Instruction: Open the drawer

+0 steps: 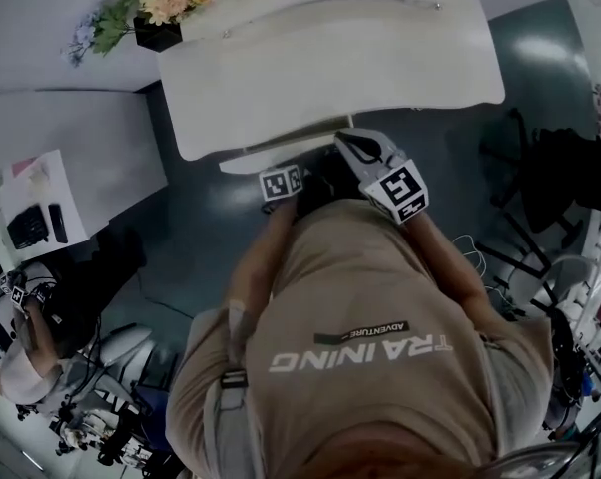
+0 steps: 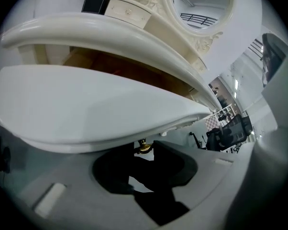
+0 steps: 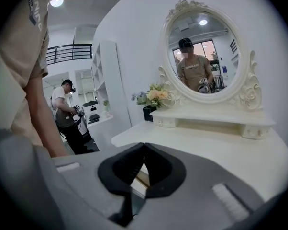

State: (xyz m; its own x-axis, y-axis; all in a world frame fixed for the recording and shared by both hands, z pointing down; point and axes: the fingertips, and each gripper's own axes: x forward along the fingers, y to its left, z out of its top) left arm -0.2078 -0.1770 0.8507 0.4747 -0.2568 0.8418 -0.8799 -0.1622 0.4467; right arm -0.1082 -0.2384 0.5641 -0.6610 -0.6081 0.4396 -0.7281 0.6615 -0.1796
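The white dressing table (image 1: 330,58) has a drawer (image 1: 271,156) under its front edge, pulled out a little. In the left gripper view the curved white drawer front (image 2: 86,109) stands clear of the tabletop (image 2: 110,30), and the wooden inside shows between them. A small brass knob (image 2: 144,147) hangs under the drawer front. My left gripper (image 2: 145,153) is shut on that knob. My right gripper (image 3: 144,146) is shut on nothing and hovers near the table's front edge, to the right of the left gripper (image 1: 293,180). My body hides both arms in the head view.
An oval mirror (image 3: 204,51) and a flower pot (image 1: 156,8) stand at the back of the table. A second white table (image 1: 71,148) is at the left, with another person (image 3: 67,114) beside it. Dark equipment (image 1: 560,178) and cables sit on the floor at the right.
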